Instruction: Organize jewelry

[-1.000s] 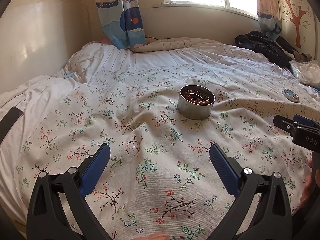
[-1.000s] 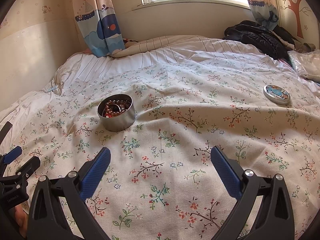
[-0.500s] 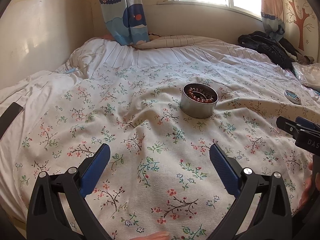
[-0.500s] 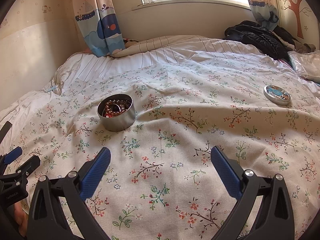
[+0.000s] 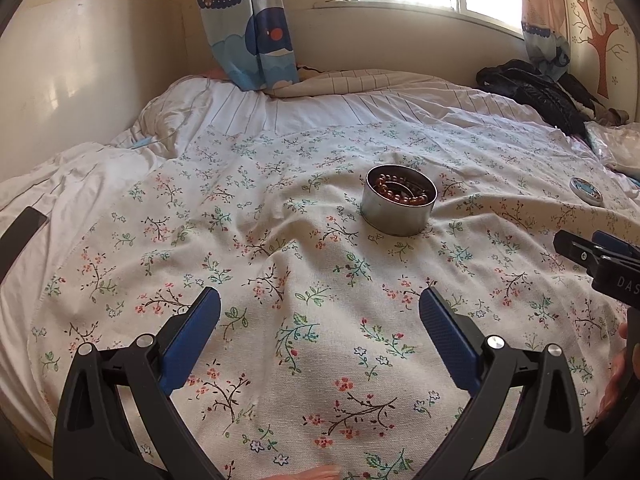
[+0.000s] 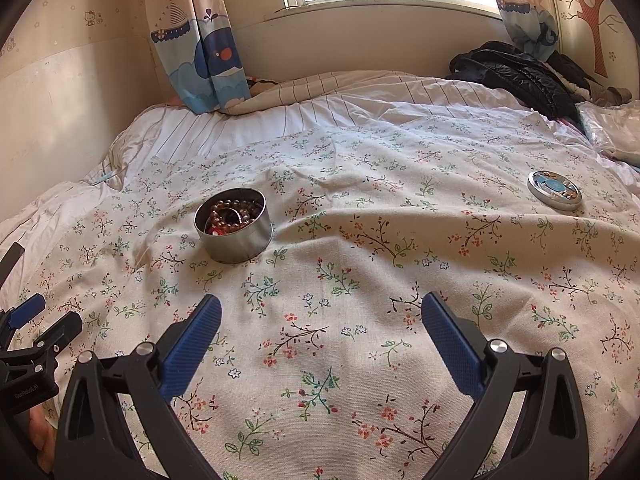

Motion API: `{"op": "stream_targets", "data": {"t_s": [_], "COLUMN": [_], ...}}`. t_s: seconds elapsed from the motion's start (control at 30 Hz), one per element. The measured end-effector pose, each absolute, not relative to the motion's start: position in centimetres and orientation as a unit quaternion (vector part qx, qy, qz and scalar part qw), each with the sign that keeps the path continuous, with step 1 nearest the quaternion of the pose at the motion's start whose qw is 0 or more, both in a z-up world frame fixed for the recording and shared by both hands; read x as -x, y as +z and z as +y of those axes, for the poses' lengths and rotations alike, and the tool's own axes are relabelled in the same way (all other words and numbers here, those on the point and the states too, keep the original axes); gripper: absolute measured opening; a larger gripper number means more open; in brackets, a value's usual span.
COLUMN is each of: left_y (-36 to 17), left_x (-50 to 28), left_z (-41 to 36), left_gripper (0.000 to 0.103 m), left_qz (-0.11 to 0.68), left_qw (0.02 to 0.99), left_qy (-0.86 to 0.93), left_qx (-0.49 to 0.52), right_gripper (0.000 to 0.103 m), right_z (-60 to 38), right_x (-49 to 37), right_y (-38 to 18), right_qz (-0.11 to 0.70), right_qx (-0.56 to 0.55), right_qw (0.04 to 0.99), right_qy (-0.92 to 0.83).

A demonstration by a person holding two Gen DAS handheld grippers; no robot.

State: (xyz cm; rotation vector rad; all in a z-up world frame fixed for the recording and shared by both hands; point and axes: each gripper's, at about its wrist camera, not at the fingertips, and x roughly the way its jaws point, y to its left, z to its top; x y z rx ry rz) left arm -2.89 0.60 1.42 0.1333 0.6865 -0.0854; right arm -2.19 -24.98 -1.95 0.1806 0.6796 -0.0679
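Note:
A round metal tin (image 5: pixel 400 206) holding brown beaded jewelry stands open on the floral bedspread; it also shows in the right wrist view (image 6: pixel 233 230). Its round lid (image 6: pixel 554 190) with a blue picture lies flat far to the right, also in the left wrist view (image 5: pixel 586 195). My left gripper (image 5: pixel 320 318) is open and empty, hovering over the bedspread well in front of the tin. My right gripper (image 6: pixel 321 320) is open and empty, between tin and lid but nearer the bed's front. Each gripper shows at the edge of the other's view.
The floral bedspread (image 6: pixel 360 264) covers the bed. A black jacket (image 6: pixel 520 76) lies at the back right by a plastic bag (image 6: pixel 616 132). A whale curtain (image 6: pixel 200 48) hangs at the back left under the window. A wall runs along the left.
The left gripper's view has tilted up and shifted a little, so the tin sits slightly right and higher. The right gripper has barely moved. Both stay open.

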Motion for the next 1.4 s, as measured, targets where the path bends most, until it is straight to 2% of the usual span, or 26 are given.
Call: {"op": "stream_targets", "data": {"t_s": [1.4], "left_y": [1.26], "left_x": [2.86], "left_z": [0.33], "left_gripper": [0.096], "left_qz": [0.339], "left_qw": [0.937], "left_qy": [-0.048], "left_qx": [-0.063], "right_gripper": [0.096], "right_z": [-24.84], "right_x": [1.93], "right_y": [-1.95], "right_qz": [0.335], "right_qx": [-0.087], "right_qw": [0.938], "right_qy": [-0.031]}}
